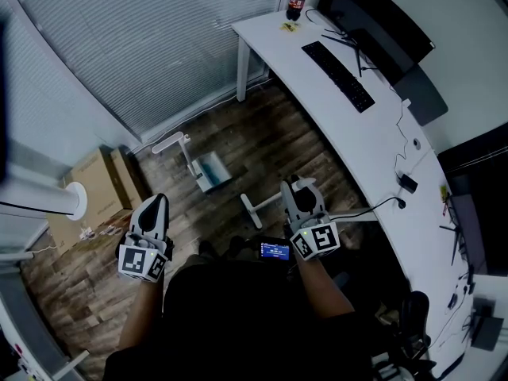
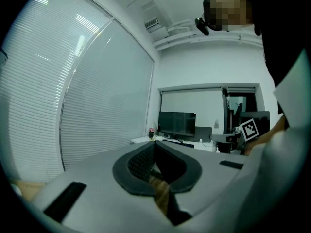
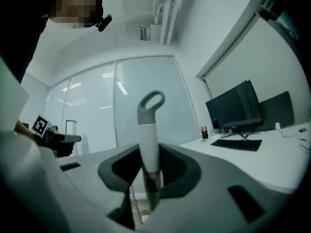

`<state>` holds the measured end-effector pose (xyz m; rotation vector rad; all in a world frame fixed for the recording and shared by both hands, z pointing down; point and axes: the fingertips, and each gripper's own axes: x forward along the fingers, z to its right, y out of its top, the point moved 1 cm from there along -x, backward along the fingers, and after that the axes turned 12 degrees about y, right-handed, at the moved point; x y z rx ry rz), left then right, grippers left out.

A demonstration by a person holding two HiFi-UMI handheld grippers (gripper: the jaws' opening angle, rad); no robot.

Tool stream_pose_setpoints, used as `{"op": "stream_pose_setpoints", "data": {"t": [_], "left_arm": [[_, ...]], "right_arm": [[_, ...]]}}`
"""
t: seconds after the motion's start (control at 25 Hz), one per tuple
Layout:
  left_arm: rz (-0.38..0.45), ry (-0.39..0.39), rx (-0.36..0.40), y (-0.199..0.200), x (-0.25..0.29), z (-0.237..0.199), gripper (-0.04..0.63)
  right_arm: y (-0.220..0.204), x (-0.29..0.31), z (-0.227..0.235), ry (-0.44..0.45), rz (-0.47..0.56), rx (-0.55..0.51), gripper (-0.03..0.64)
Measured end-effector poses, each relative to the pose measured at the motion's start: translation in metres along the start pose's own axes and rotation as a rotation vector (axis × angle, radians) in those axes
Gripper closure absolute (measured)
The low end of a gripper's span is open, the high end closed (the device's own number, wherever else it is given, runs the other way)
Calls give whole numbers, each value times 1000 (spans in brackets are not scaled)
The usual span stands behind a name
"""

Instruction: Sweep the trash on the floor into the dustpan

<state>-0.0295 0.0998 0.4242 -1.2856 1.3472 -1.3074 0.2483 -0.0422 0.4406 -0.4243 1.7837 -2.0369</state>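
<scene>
**Right tongs on the broom handle, left tongs shut and empty**

Right tongs (image 3: 149,152) clamp a white handle (image 3: 147,130) just under its grey hanging loop (image 3: 151,101). I read it as the broom's. I grip it high and near upright so the head can work the floor while I stand.

Left tongs (image 2: 154,144) are closed on nothing; only wood floor (image 1: 270,145) shows through the gap. My guess is they're free for the dustpan (image 1: 211,170).

The dustpan stands on the floor off the desk's (image 1: 369,143) long edge, toward the blinds (image 1: 159,38). Its own handle points up, and it's well apart from both tongs.

Trash: pale scraps (image 1: 87,232) far from the desk, by the cardboard box (image 1: 99,185), are the only candidates. Too small to be sure.

Writing:
- Square black-and-white markers (image 1: 316,239) on both tongs carry no text.
- The dark label band (image 3: 151,181) on the handle at the jaws has unreadable print.
- The bottle (image 1: 295,2) at the desk's far end has a red label, brand not legible.
- The small lit screen (image 1: 275,250) is off the desk's near edge, figures too small to read.
</scene>
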Motion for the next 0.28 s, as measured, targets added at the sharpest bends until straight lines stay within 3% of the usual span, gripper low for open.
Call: {"op": "stream_pose_setpoints", "data": {"t": [0.28], "left_arm": [[-18, -13, -18, -6, 10, 13, 600]], "right_arm": [[-4, -1, 12, 11, 0, 10, 520]]}}
